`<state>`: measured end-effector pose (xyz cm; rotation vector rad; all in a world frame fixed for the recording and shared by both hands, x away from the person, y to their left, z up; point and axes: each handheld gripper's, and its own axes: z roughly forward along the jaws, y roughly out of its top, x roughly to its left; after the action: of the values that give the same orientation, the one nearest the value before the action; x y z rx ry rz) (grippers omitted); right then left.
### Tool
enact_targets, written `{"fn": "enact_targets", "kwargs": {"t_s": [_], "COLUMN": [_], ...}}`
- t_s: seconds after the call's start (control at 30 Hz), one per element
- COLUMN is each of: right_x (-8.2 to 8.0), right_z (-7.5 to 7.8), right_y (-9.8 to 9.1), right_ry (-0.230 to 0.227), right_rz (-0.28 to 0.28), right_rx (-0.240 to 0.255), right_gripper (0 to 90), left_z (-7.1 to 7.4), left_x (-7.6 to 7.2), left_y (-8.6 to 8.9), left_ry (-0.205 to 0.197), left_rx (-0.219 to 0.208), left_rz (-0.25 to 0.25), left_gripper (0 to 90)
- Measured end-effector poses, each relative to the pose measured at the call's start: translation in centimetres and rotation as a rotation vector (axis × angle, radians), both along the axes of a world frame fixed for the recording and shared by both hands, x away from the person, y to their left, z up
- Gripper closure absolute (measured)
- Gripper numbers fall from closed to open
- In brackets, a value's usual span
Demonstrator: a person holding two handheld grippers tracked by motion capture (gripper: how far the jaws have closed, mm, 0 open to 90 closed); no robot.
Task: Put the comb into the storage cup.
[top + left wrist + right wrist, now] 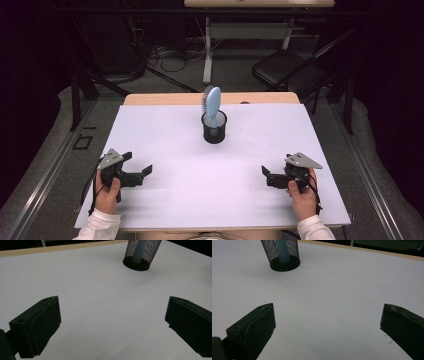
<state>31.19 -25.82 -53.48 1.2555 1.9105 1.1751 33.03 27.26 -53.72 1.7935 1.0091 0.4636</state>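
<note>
Blue hairbrush (213, 105) stands handle-down in the black mesh cup (214, 128). Left gripper (141, 172) and right gripper (267, 175) rest near of the cup, well apart, jaws spread, empty. Step judged: approach. Next move: reach to the brush head.

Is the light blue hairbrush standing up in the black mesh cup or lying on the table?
Standing up: the light blue hairbrush sits handle-down in the black mesh cup.

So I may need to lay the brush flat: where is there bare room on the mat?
The white mat is bare between the left claw and right claw, and on both sides of the mesh cup. The one occupied spot is the cup, with the blue hairbrush upright in it.
</note>
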Motion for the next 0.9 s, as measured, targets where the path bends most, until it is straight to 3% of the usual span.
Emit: {"fn": "enact_targets", "kwargs": {"t_s": [0.9], "right_x": [0.04], "right_z": [-0.26], "right_y": [0.27], "right_ry": [-0.003], "right_rz": [0.014], "right_rx": [-0.009], "right_gripper": [0.0], "left_z": [-0.24], "left_x": [0.24], "left_y": [0.20], "left_ry": [0.008], "left_rx": [-0.002], "left_rz": [0.003], "left_gripper": [0.4]}}
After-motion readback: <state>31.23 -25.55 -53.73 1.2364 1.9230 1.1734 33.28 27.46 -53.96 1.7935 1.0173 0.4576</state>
